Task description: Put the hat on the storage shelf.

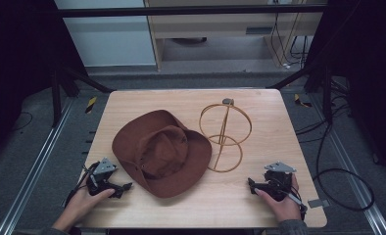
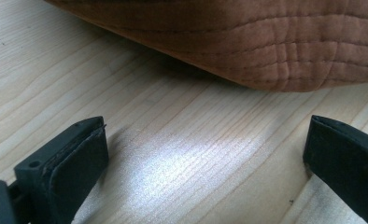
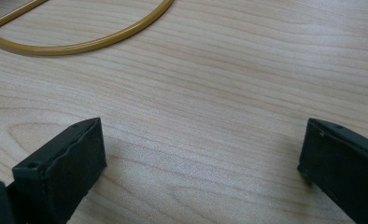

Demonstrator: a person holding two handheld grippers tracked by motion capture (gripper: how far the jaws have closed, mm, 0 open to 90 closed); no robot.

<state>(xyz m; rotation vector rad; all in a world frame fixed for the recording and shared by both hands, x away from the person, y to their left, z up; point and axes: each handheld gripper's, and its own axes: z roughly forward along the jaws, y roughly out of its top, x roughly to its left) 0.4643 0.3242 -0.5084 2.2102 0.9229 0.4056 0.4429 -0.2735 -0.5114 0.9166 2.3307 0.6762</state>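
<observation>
A brown brimmed hat [image 1: 160, 152] lies flat on the wooden table [image 1: 259, 196], left of centre. Beside it to the right stands a gold wire hat stand [image 1: 224, 137], a ring base with an upright ring and a small grey cap on top. My left gripper [image 1: 125, 186] rests on the table just left of the hat's brim [image 2: 247, 42], jaws wide apart with nothing between them. My right gripper [image 1: 251, 185] rests near the front right, open and empty, and the stand's base ring [image 3: 79, 44] curves just ahead of it.
The table's front edge runs close to both hands. Black frame legs stand at the far corners, and cables [image 1: 338, 171] trail over the grey floor on the right. A small grey tag [image 1: 318, 202] lies at the table's right front corner.
</observation>
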